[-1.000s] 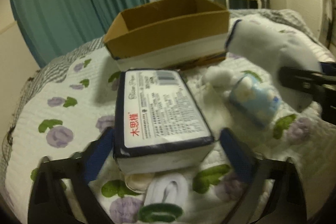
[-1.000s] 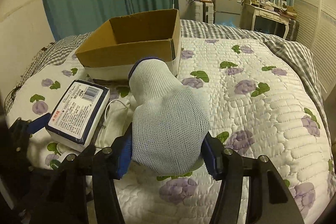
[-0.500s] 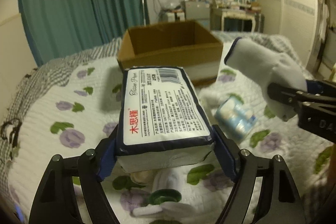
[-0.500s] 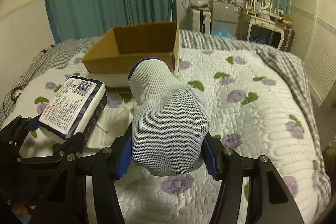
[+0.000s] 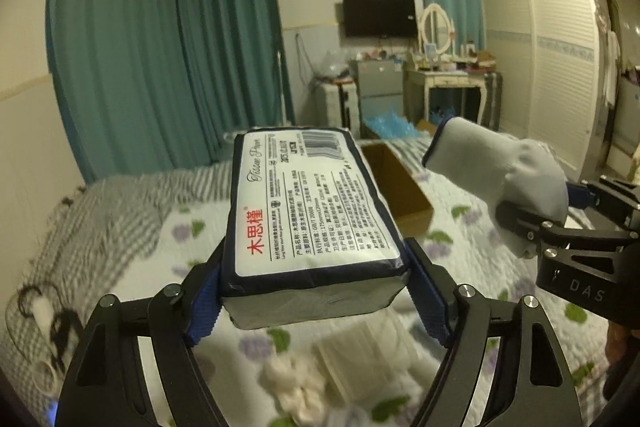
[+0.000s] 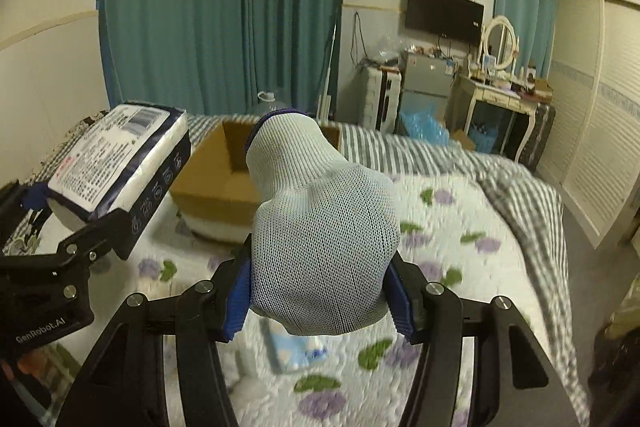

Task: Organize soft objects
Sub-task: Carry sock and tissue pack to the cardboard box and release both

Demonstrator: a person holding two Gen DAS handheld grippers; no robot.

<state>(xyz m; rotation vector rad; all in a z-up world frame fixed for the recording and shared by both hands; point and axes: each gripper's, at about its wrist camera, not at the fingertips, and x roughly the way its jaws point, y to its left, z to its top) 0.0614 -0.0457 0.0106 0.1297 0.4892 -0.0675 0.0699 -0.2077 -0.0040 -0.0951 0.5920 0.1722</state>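
On my left wrist camera, the left claw [image 5: 314, 301] is clenched on a tissue pack [image 5: 308, 211], blue pads pressed against both long sides, the pack lifted clear of the bed [image 5: 132, 259]. Its white label reads "Tissue Paper" in script, three red Chinese characters, "木思槿" as far as I can read them, a barcode at the far end and small print too fine for me to read. To the right, my other claw, marked "DAS…", carries a white knit glove [image 5: 508, 171]. Beyond the pack, part of the cardboard box [image 5: 404, 183] sits open on the floral quilt. Below, blurred white soft items lie on the bed.

On my right wrist camera, the right claw [image 6: 318, 297] is grasping the glove [image 6: 320, 235], its blue-edged cuff pointing toward the box [image 6: 216, 175]. At left, the left claw's housing reads "GenRobot.AI", with the tissue pack [image 6: 116, 167] held tilted. A light-blue patterned packet [image 6: 296, 351] lies on the quilt under the glove.
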